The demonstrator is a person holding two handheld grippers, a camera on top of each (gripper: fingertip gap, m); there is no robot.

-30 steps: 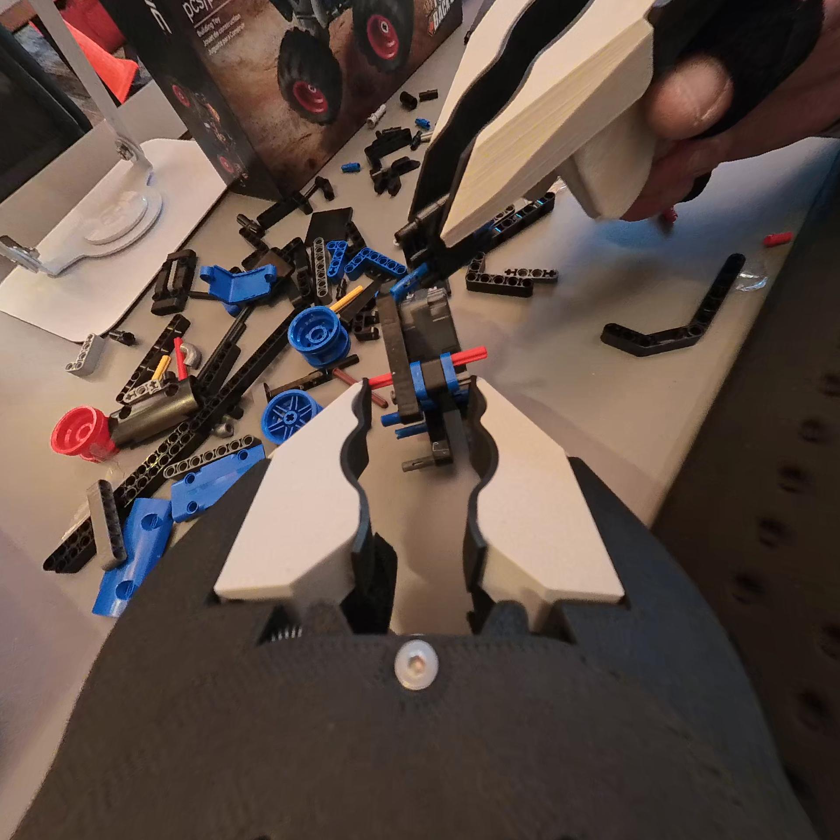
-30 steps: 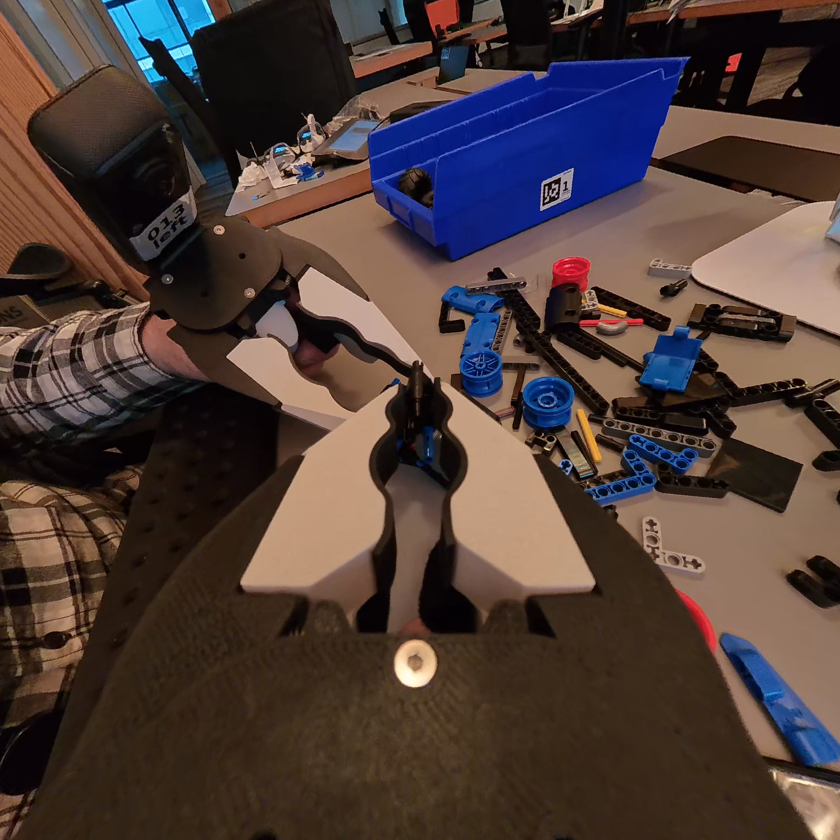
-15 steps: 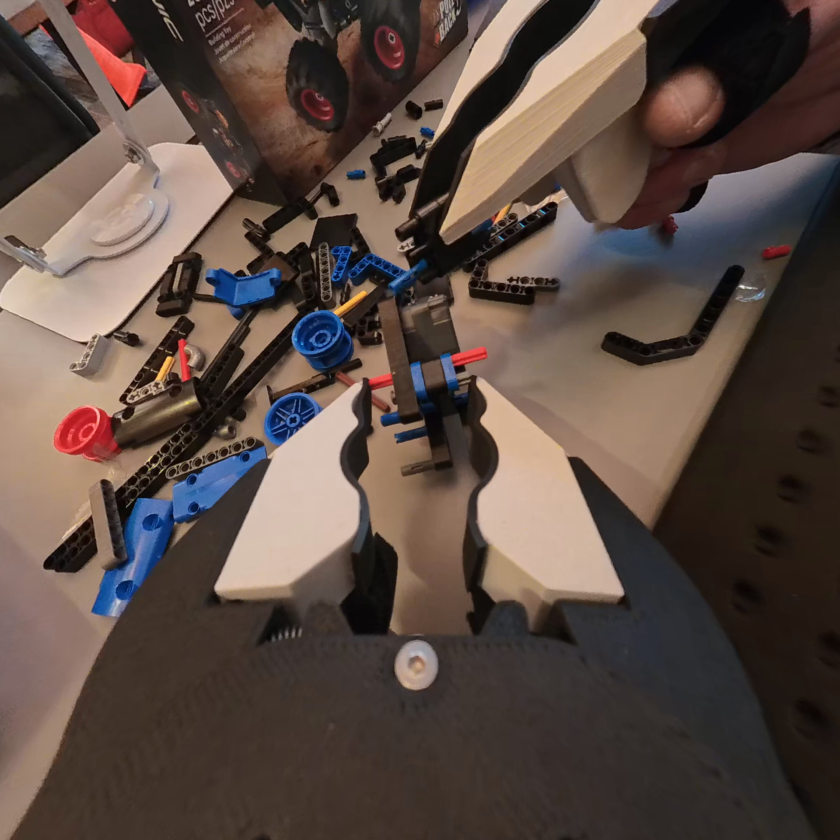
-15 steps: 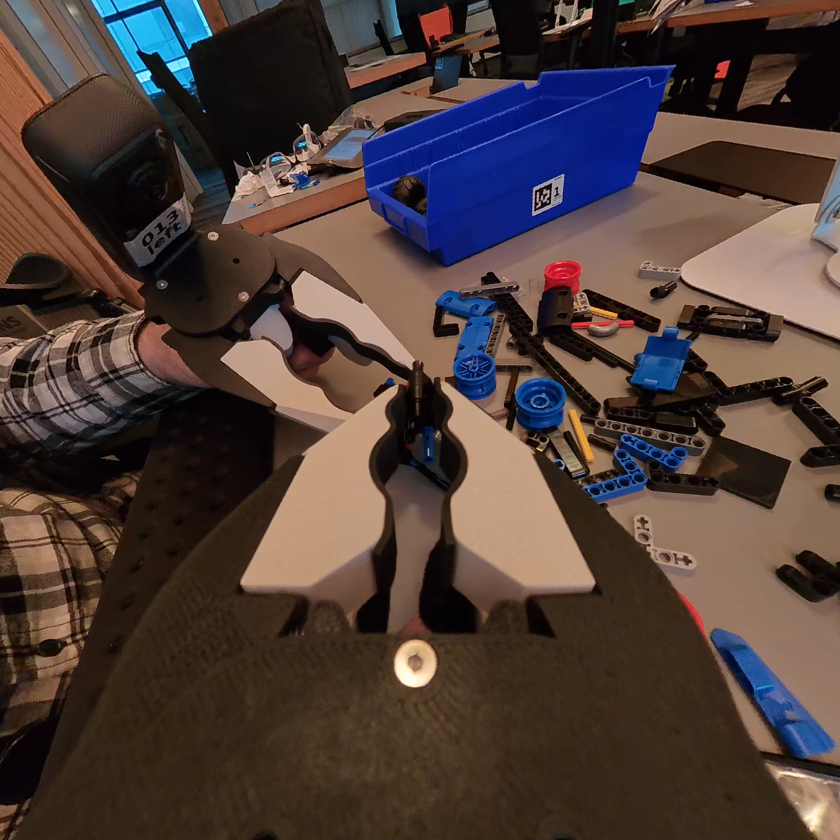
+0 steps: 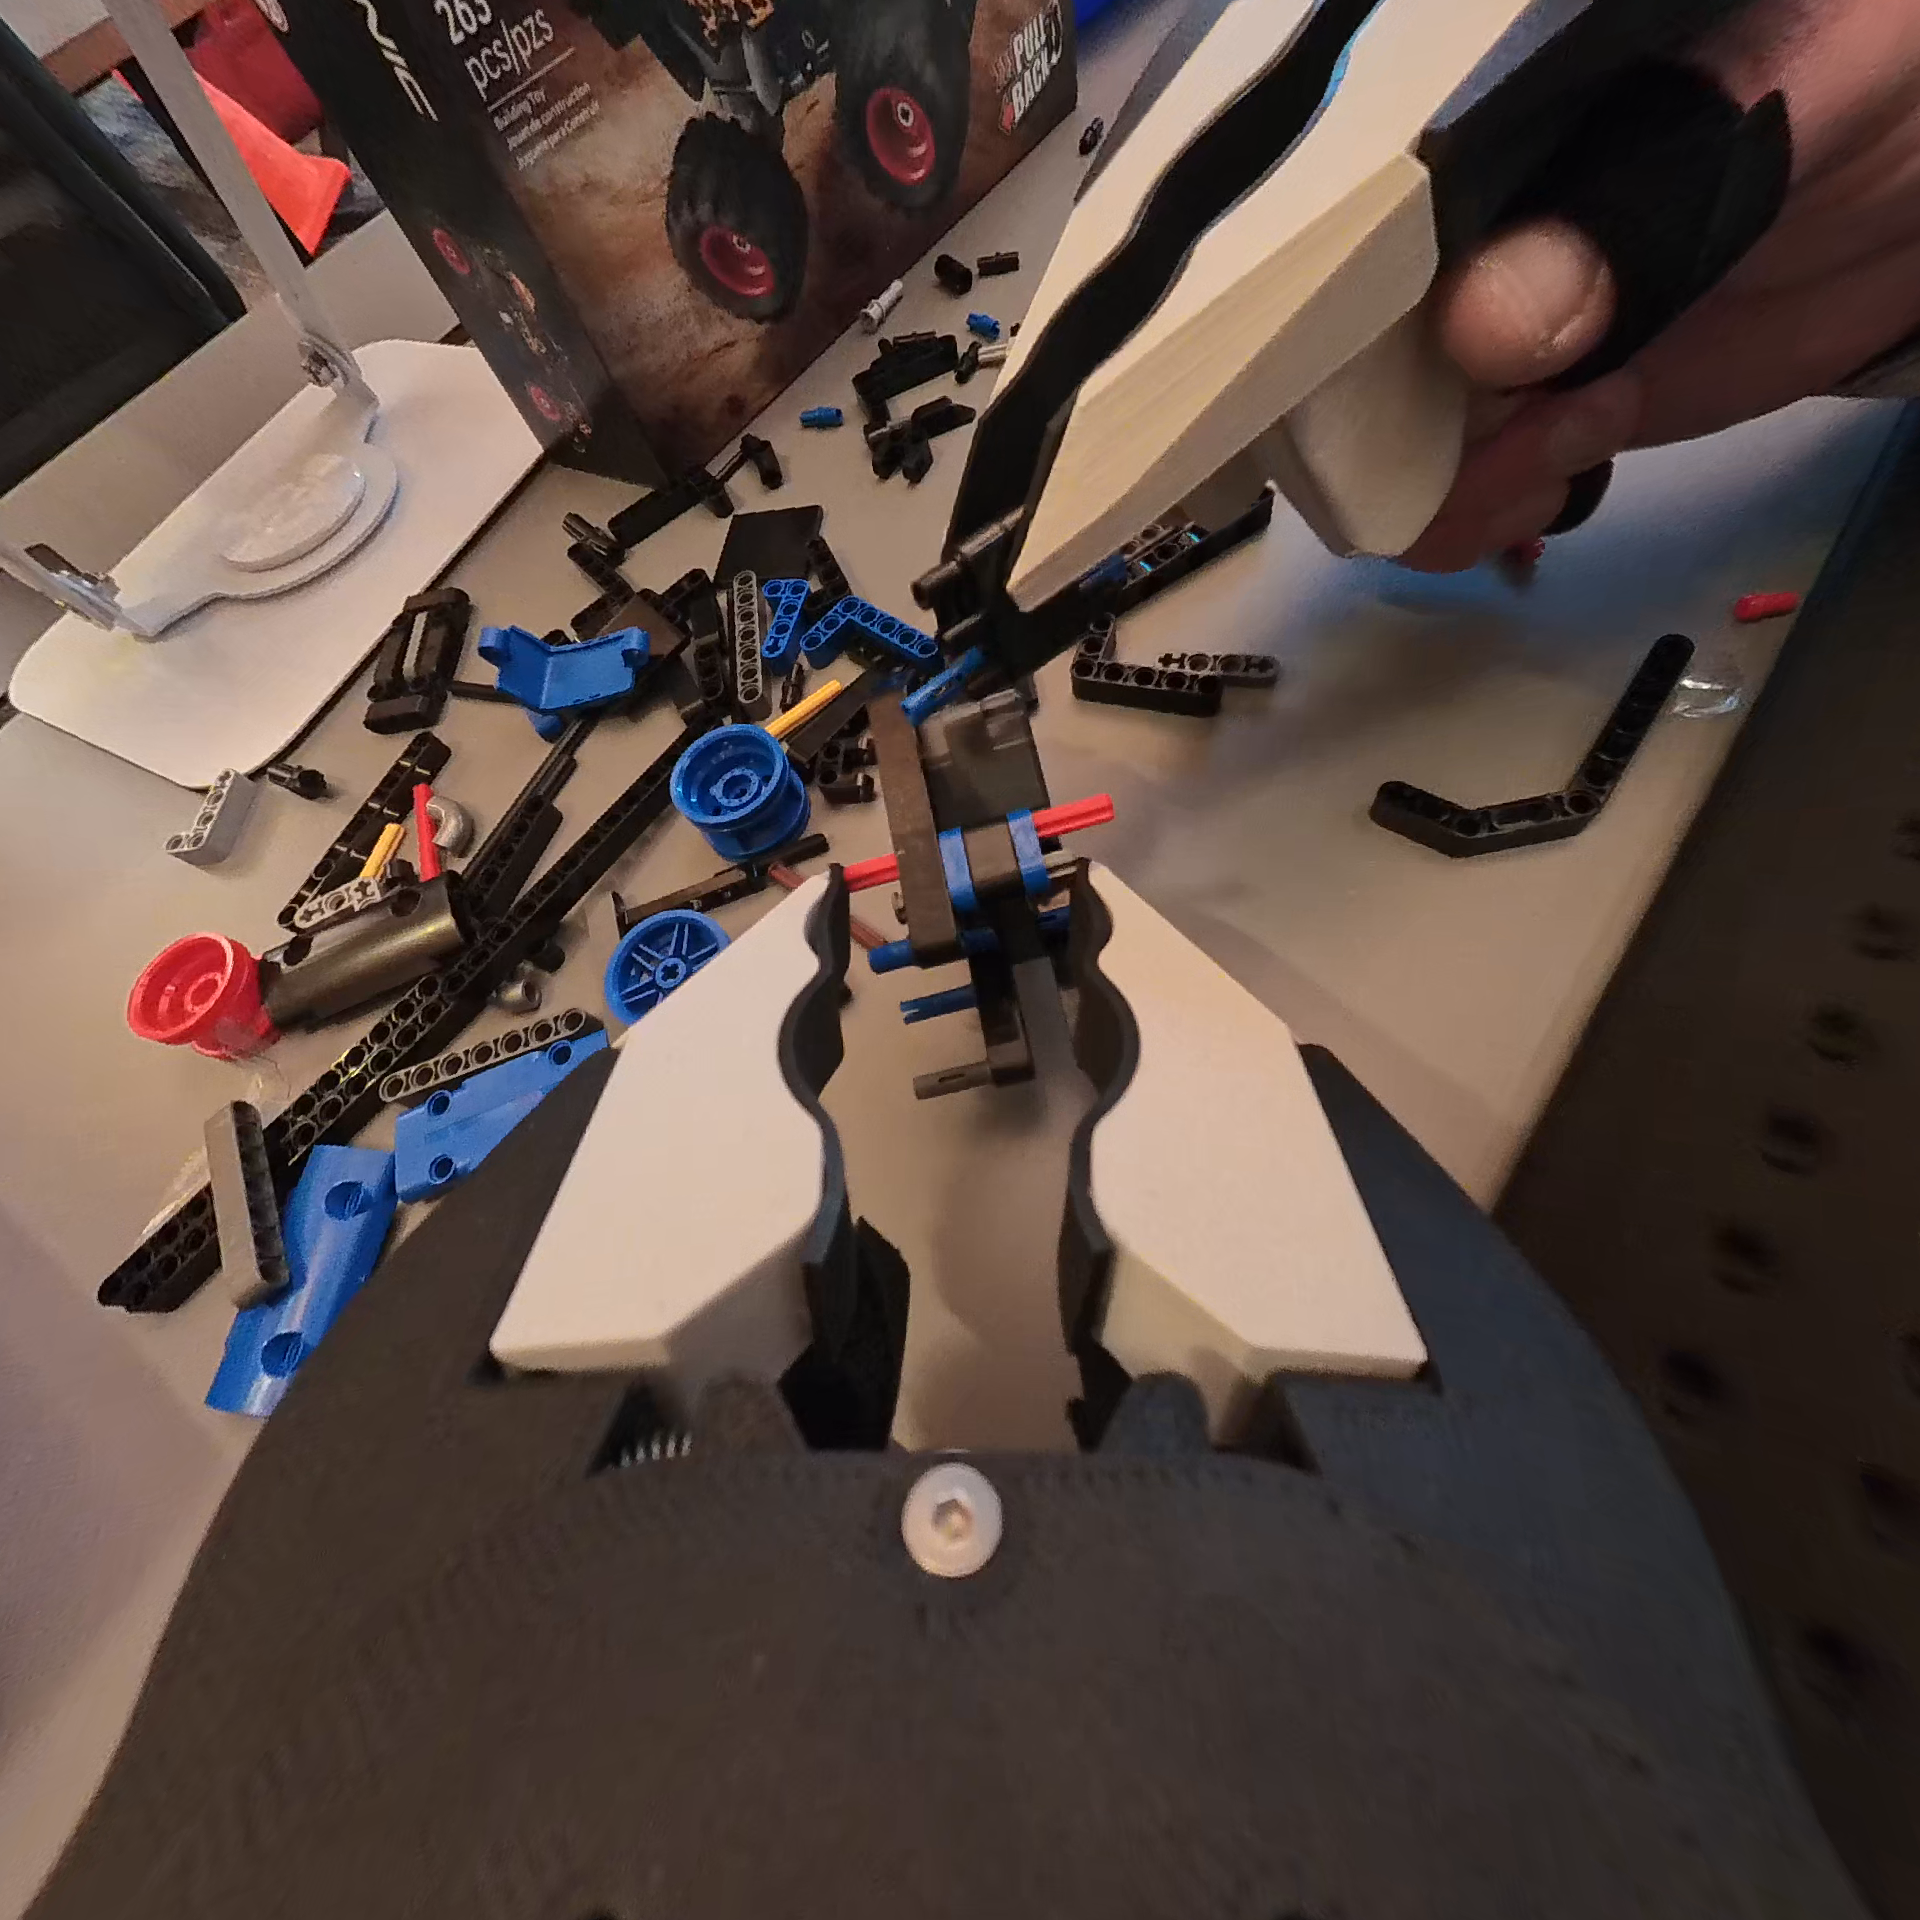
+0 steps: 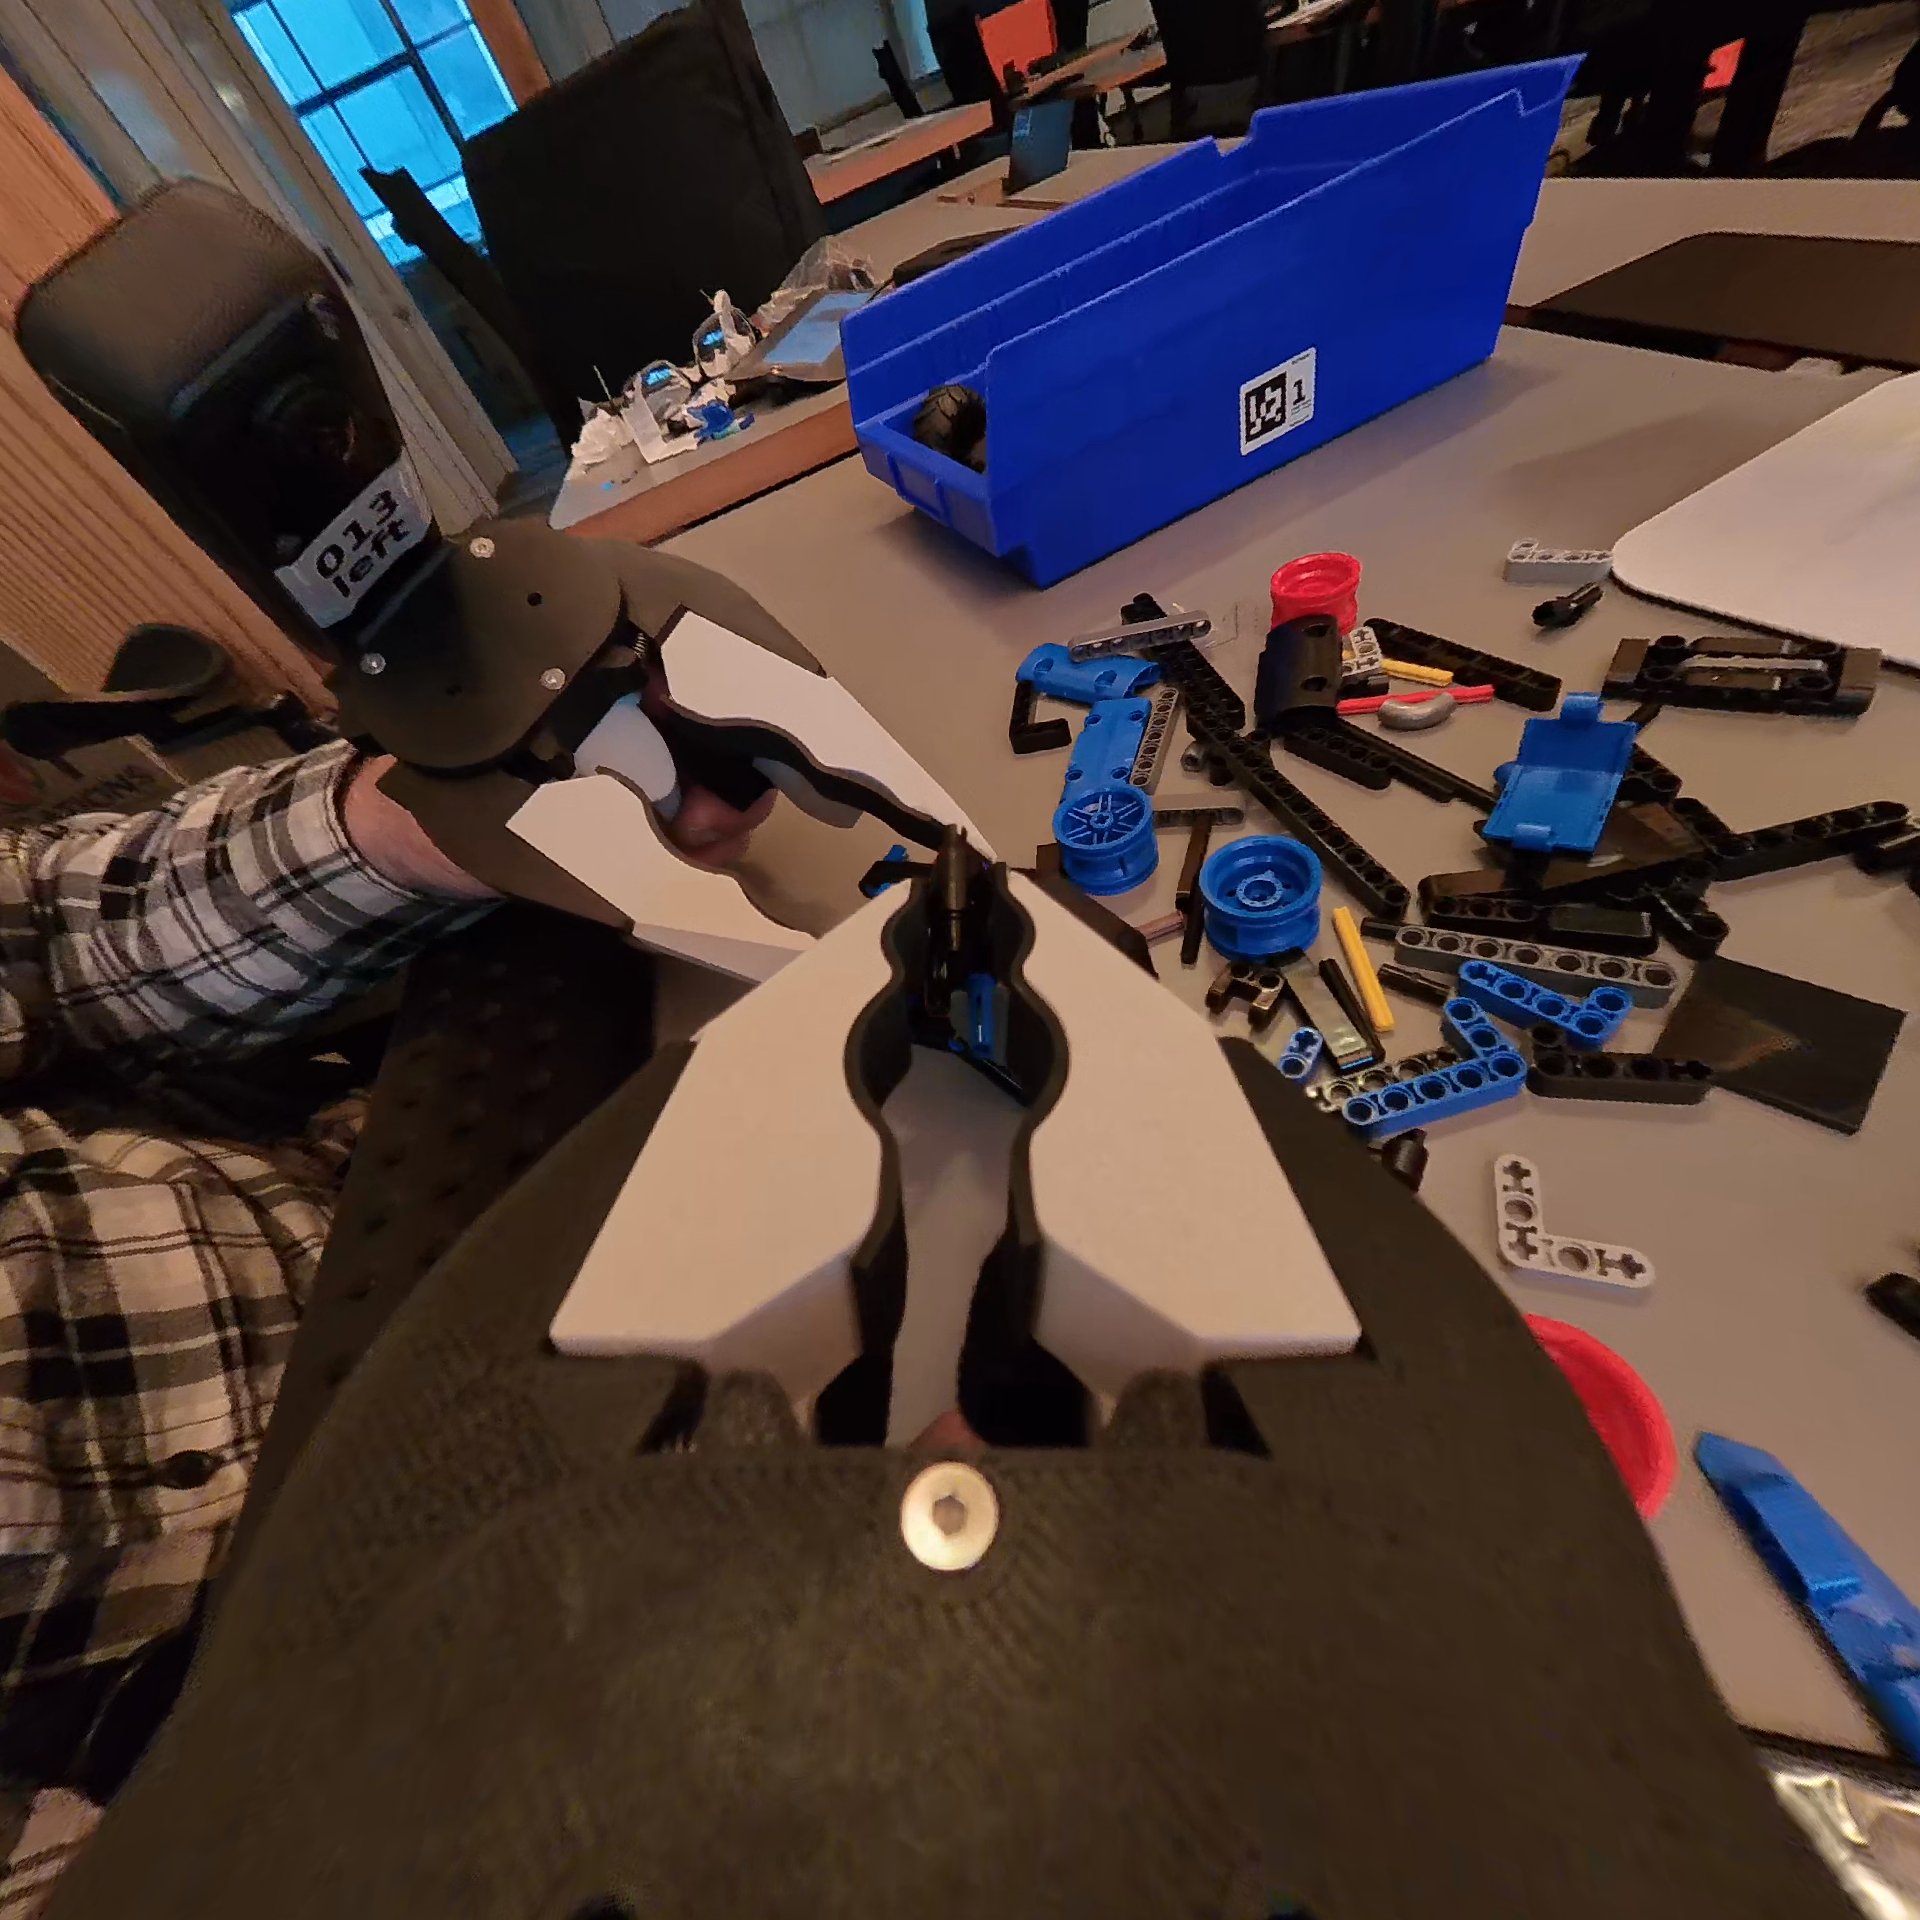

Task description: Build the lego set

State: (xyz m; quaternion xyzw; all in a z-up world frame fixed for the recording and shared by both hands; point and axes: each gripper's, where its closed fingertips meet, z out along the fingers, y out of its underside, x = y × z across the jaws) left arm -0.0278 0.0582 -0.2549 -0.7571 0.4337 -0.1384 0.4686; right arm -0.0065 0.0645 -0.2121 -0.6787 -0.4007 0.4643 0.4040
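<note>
- Lego sub-assembly [image 5: 977, 894], built of black beams, blue connectors and a red axle through it, stands up between the fingertips of the left gripper [image 5: 961, 904], above the near edge of the grey table [image 5: 1299, 935].
- In the left wrist view its lower black part lies against the inner face of the right-hand finger; a gap shows between it and the left-hand finger, so the jaws stand apart and I cannot tell whether they truly clamp it.
- A grey block forms its far end, reaching toward the tips of the right gripper [image 5: 961, 613], which comes down from the upper right.
- The right gripper is closed on a small black and blue piece [image 6: 961, 966], pinched at its tips, with a black pin end sticking out past them.
- That piece sits just beside the far end of the sub-assembly; contact between them is not clear.
- In the right wrist view the left gripper [image 6: 935, 831] reaches in from the left, held by a hand [image 6: 717, 821] with a plaid sleeve.
- Loose parts lie scattered on the table beyond: two blue wheel hubs [image 5: 738, 779], a red hub [image 5: 192, 997], long black beams [image 5: 499, 935], blue panels and a bent black beam [image 5: 1538, 779] lying apart to the right.
- A blue bin [image 6: 1195, 312] and the set's box [image 5: 675, 208] stand at the far side.
</note>
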